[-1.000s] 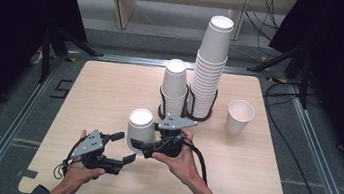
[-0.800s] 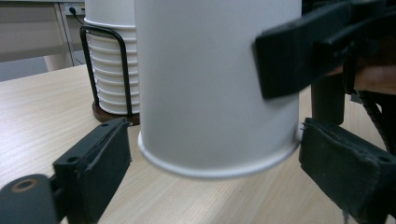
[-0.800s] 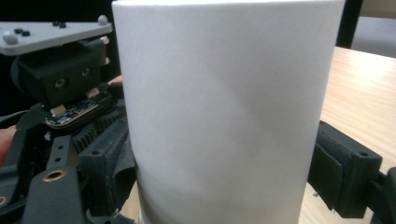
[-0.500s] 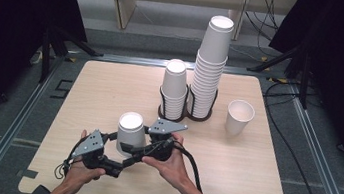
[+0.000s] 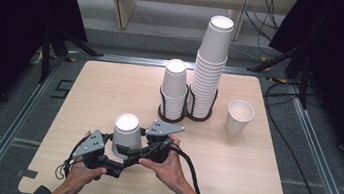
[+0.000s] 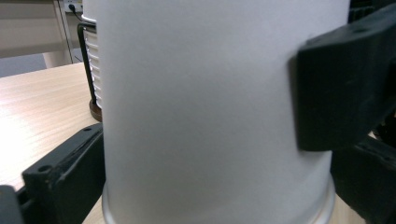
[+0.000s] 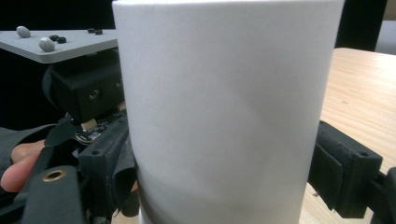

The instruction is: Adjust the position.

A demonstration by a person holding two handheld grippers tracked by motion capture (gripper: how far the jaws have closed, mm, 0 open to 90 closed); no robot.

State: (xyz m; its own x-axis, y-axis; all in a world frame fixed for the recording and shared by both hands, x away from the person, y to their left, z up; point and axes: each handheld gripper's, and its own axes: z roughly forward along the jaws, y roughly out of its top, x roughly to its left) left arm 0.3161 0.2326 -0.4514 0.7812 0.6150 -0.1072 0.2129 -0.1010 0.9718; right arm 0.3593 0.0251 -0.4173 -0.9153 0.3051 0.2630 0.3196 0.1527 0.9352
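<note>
An upside-down white paper cup (image 5: 127,135) stood on the table (image 5: 85,90) near its front edge, well in front of the two black wire holders (image 5: 185,111) that carried the stacks of cups. The left tool (image 5: 118,163) came at the cup from the front left, and its jaws had just been opening; in the left gripper view the cup (image 6: 215,112) filled the space between them, one jaw lying low beside the rim on the left, the other jaw on the right hidden behind the right tool's jaw, so the left tool's jaws stood wide with the cup between them. The right tool (image 5: 138,154) reached in from the cup's right side, and in the right gripper view its two jaws sat close against both sides of the cup (image 7: 224,112), holding it. A short stack of cups (image 5: 174,85) and a tall stack (image 5: 211,62) rose behind the cup, and a single upright cup (image 5: 239,117) stood just to the right of the tall stack.
</note>
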